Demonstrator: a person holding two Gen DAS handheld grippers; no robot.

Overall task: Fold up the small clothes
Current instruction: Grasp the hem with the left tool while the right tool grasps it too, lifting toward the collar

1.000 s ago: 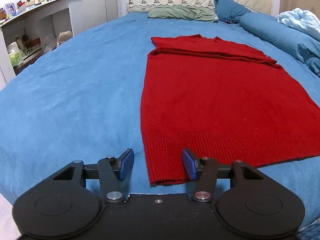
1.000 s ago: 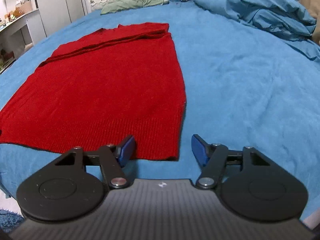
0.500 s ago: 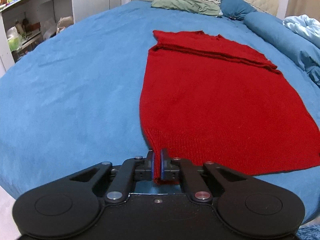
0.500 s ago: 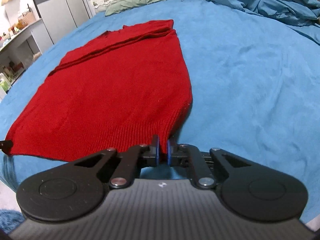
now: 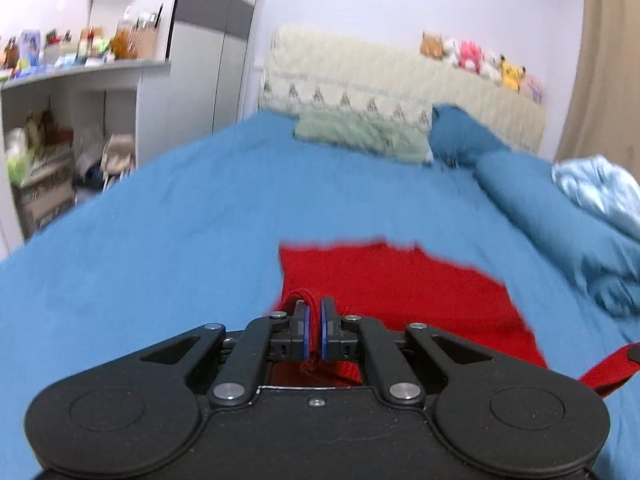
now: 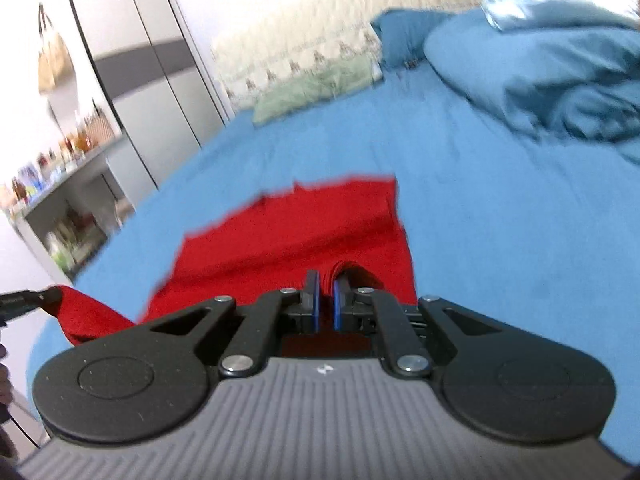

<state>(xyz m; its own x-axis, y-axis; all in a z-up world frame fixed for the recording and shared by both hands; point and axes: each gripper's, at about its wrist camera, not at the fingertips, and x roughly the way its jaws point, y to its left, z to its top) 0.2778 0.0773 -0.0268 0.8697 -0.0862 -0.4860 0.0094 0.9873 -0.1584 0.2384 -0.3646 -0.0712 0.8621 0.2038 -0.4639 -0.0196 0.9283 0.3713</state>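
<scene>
No writing can be read in either view; both are blurred. The red sweater (image 5: 400, 284) lies on the blue bed (image 5: 160, 240), its far edge toward the headboard (image 5: 360, 80); its long axis seems to run from the tongs toward the pillows (image 5: 360, 136). The left tongs (image 5: 314, 330) are closed to a narrow slit, pinching red knit. The right tongs (image 6: 325, 300) likewise clamp a fold of the sweater (image 6: 300, 232), lifted off the bed.

Open blue bedsheet (image 5: 168, 220) is stretching ahead at my eleven o'clock; pillows (image 5: 360, 136) are blocking twelve, and the bunched duvet (image 6: 560, 80) is crowding two o'clock.
</scene>
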